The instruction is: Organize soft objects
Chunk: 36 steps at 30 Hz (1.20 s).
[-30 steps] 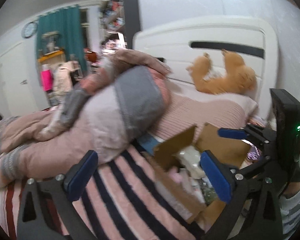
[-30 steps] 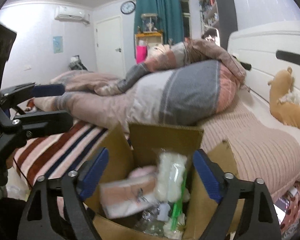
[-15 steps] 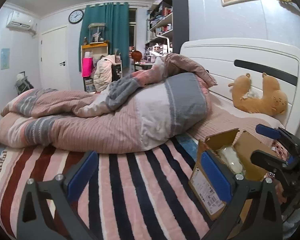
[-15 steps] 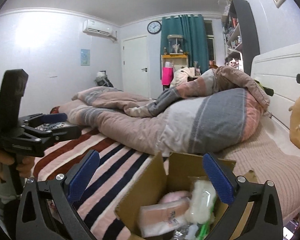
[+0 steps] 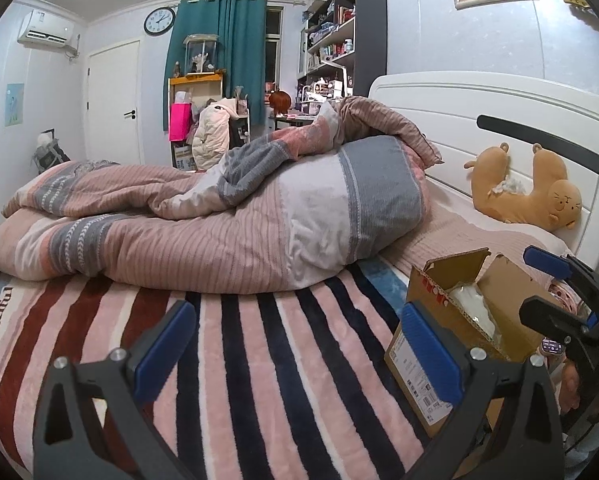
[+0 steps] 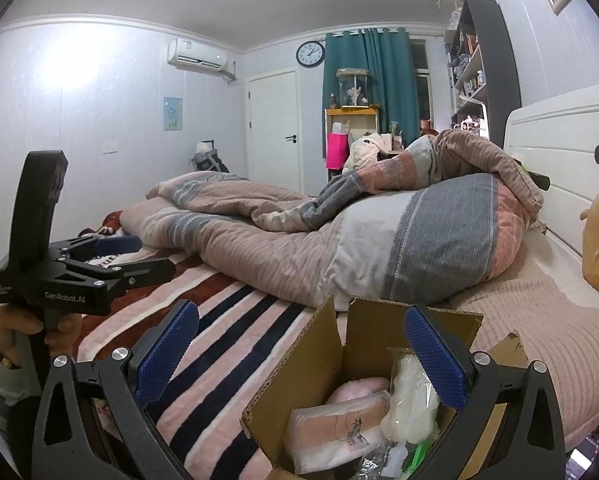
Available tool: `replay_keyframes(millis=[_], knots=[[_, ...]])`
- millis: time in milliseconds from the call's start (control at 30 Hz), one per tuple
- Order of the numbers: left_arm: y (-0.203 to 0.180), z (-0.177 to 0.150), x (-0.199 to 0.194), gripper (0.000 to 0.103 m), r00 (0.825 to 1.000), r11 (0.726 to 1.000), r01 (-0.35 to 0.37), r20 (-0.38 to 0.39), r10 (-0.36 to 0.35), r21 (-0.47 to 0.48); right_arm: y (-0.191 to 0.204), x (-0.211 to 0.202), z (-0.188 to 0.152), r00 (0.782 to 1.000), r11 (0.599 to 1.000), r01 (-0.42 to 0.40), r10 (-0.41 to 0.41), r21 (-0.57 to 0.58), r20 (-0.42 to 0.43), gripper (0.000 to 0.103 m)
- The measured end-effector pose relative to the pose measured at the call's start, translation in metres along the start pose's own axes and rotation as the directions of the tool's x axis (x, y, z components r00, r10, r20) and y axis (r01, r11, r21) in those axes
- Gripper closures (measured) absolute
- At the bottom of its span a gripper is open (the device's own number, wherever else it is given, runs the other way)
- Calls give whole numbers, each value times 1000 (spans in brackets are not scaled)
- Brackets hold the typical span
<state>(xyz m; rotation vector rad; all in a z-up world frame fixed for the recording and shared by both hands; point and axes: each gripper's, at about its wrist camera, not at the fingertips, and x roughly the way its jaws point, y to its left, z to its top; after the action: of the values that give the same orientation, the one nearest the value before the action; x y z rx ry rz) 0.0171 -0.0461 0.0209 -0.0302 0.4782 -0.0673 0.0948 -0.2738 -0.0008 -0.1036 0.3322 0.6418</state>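
Note:
An open cardboard box (image 6: 331, 356) sits on the striped bed blanket (image 5: 259, 344). It holds wrapped soft items: a pink packet (image 6: 339, 428) and a white fluffy bag (image 6: 411, 396). The box also shows at the right of the left wrist view (image 5: 427, 336). My right gripper (image 6: 299, 352) is open and empty just above the box's near edge. My left gripper (image 5: 295, 344) is open and empty over the blanket, left of the box. An orange plush toy (image 5: 527, 196) lies against the headboard.
A rumpled pink, grey and white duvet (image 5: 235, 220) is heaped across the bed behind the box. The white headboard (image 5: 499, 120) runs along the right. Shelves (image 5: 335, 40), a teal curtain (image 5: 219, 48) and a white door (image 5: 113, 100) stand beyond the bed.
Both grippers have pulled back and risen from the box and duvet. The left view has levelled out and now takes in the whole room. Both stayed open.

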Motion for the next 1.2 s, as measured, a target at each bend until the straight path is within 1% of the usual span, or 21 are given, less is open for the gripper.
replay_keyframes(millis=[1200], knots=[[-4, 0, -4, 1, 1000, 1000, -6, 17, 6, 20, 11, -1, -4, 1000, 999, 31, -31, 26, -5, 0]])
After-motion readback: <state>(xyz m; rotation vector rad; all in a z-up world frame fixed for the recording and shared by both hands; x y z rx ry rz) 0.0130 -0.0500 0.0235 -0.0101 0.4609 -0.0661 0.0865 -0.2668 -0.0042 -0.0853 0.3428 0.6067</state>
